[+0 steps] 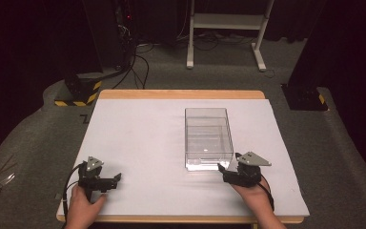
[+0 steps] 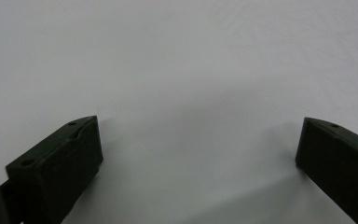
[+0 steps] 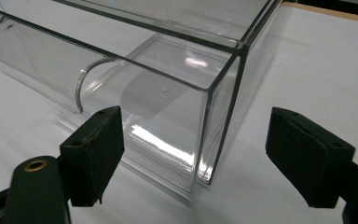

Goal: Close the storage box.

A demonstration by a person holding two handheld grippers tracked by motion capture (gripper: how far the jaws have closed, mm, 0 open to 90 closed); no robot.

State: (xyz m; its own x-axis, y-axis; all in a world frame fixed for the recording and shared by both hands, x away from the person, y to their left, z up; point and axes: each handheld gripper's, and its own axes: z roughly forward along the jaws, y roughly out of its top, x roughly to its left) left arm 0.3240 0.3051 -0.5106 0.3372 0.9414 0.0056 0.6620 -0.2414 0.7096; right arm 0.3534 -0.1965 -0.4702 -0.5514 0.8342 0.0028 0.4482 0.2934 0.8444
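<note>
A clear, empty plastic box (image 1: 208,138) stands on the white table top (image 1: 138,138), right of the middle. My right gripper (image 1: 228,163) sits at the box's near right corner, held by a hand. In the right gripper view, the right gripper (image 3: 196,122) is open and the box's corner (image 3: 214,93) stands between its fingers, untouched. A curved handle lip runs along the box's near wall. My left gripper (image 1: 115,180) rests at the table's front left, open. In the left gripper view, the left gripper (image 2: 198,140) has bare table (image 2: 177,56) between its fingers.
The table's wooden edge (image 1: 181,94) runs along the back. On the grey floor beyond are a white desk frame (image 1: 224,21), cables, a yellow-black striped base (image 1: 78,93) at the left and a dark stand base (image 1: 305,98) at the right.
</note>
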